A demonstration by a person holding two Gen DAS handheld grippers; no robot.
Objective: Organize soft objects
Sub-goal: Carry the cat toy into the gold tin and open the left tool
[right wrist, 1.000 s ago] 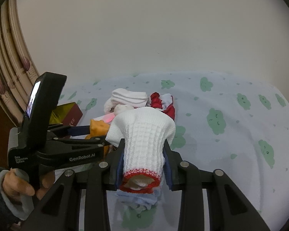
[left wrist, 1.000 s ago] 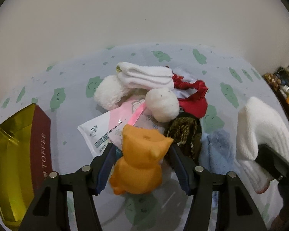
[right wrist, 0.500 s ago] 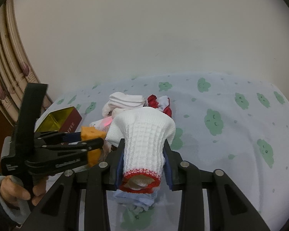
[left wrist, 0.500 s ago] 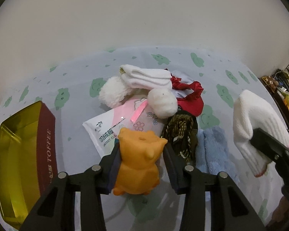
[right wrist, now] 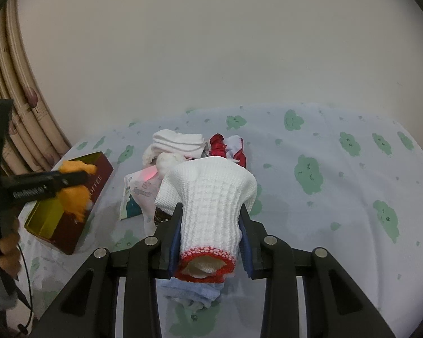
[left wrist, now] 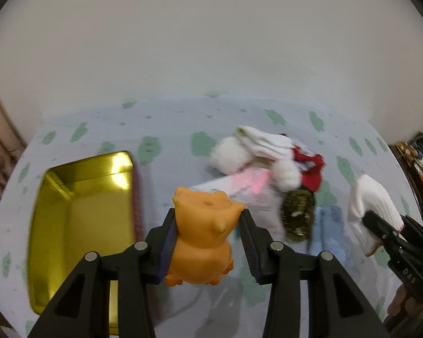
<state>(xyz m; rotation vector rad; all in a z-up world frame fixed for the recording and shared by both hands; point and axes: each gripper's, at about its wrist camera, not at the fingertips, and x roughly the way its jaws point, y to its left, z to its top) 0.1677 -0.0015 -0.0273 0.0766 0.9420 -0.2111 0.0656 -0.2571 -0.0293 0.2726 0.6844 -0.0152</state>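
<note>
My left gripper [left wrist: 207, 219] is shut on an orange soft cat toy [left wrist: 204, 239], held in the air just right of an open gold-lined toffee tin [left wrist: 79, 214]. My right gripper [right wrist: 210, 219] is shut on a white knit glove with a red cuff [right wrist: 208, 211], held above a light blue cloth [right wrist: 194, 293]. In the right wrist view the toy [right wrist: 73, 188] hangs over the tin [right wrist: 70, 205]. In the left wrist view the glove [left wrist: 373, 205] is at the right. A pile of white socks [right wrist: 177, 140], white pom-poms [left wrist: 232, 155], a red cloth [left wrist: 310, 166] and a dark patterned cloth [left wrist: 297, 215] lies on the bed.
The bed sheet [right wrist: 338, 183] is pale blue with green cloud prints. A printed plastic packet [right wrist: 138, 194] lies under the pile. A curtain [right wrist: 22, 112] hangs at the left. A plain wall is behind the bed. Cluttered shelves [left wrist: 420, 163] are at the far right.
My left gripper has lifted the orange toy off the pile and carried it left toward the tin. My right gripper holds the glove in about the same place.
</note>
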